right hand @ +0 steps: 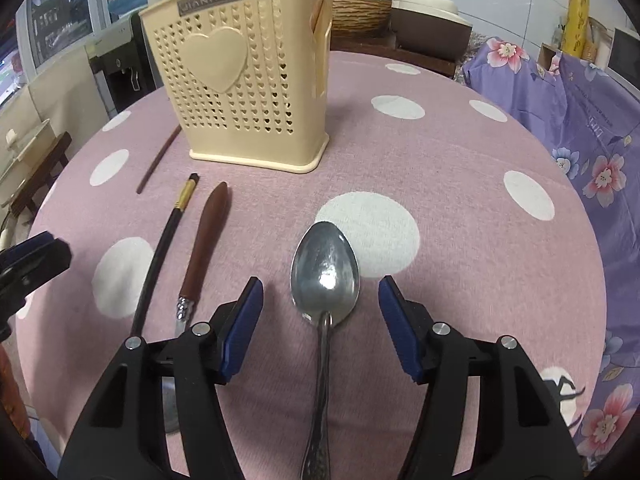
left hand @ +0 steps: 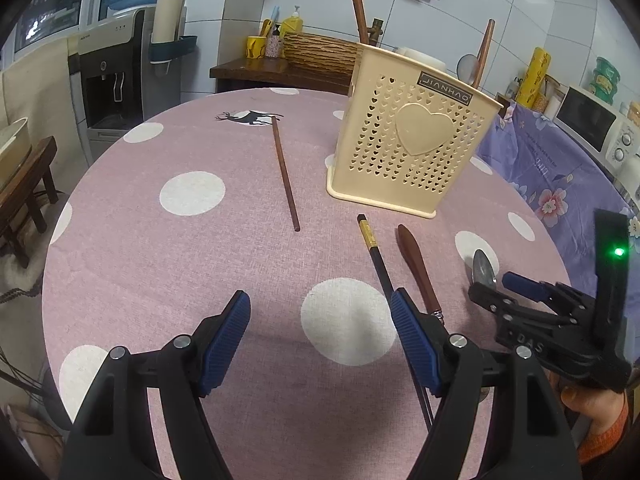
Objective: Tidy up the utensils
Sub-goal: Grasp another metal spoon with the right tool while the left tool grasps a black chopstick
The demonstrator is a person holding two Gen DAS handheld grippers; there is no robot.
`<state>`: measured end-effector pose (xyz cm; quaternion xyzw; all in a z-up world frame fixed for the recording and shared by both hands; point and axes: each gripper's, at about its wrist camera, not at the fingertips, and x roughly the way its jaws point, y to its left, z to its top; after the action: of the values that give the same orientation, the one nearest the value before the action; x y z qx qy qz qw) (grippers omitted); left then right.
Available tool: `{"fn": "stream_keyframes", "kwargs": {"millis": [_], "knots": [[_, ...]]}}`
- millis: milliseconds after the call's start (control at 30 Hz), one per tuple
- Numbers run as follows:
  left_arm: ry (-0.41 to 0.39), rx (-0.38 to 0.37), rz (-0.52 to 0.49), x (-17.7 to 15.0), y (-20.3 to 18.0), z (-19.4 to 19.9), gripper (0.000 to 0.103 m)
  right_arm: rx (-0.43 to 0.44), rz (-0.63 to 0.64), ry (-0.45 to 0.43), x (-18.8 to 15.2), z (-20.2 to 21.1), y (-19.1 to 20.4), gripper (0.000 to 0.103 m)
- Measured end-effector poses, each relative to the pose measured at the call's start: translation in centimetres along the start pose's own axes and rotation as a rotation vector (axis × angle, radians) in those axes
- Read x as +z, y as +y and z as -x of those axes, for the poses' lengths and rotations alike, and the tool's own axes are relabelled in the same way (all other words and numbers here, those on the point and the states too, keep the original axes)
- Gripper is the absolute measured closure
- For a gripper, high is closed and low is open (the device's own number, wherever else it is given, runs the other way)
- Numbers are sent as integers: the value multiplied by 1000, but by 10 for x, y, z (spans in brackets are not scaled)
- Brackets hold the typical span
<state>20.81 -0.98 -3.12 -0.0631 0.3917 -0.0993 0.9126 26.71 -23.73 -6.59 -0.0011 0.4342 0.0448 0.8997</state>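
A cream perforated utensil holder [left hand: 408, 136] [right hand: 248, 80] stands on the pink dotted tablecloth [left hand: 200, 264], with brown handles sticking out of it. A brown chopstick [left hand: 285, 174] [right hand: 158, 159] lies left of it. A black chopstick with a gold band [left hand: 374, 252] [right hand: 168, 236] and a brown-handled utensil [left hand: 418, 268] [right hand: 208, 236] lie side by side in front. A steel spoon [right hand: 325, 280] [left hand: 482, 268] lies between the open right gripper's fingers. My right gripper [right hand: 320, 324] is open, low over the spoon. My left gripper [left hand: 320, 344] is open and empty, its right finger beside the black chopstick.
A purple floral cloth [right hand: 580, 128] covers something right of the table. A water dispenser [left hand: 116, 80] and a wooden stool [left hand: 28, 184] stand to the left. A wooden counter with cups and bottles [left hand: 276, 60] lies behind. A microwave [left hand: 592, 124] is at far right.
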Motion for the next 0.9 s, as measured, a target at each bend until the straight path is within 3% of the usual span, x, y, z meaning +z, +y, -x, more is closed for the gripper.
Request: {"fn": "stream_keyframes", "kwargs": {"millis": [167,267,400,567,833,900], "knots": [[8,4,-11,2,-2,-4,31,-20,0,8,4,-10,1,52],[20,6,-30,3,-7,-10,32,-22,3,3,3,-9,2,64],[46,5,-86,5,-22,-21,36,-23,-2,2,1,-7,0,65],[98,12,-144,13,-41,-49,50,-16,-8,1,1,-7,-2,65],[147,64,-155,31,-53,-81,71,-18,-20,-5,1,-7,-2,65],[152,70,-159,35,-57,-87,72,-24,-20,-6,0,-7,-2,65]]}}
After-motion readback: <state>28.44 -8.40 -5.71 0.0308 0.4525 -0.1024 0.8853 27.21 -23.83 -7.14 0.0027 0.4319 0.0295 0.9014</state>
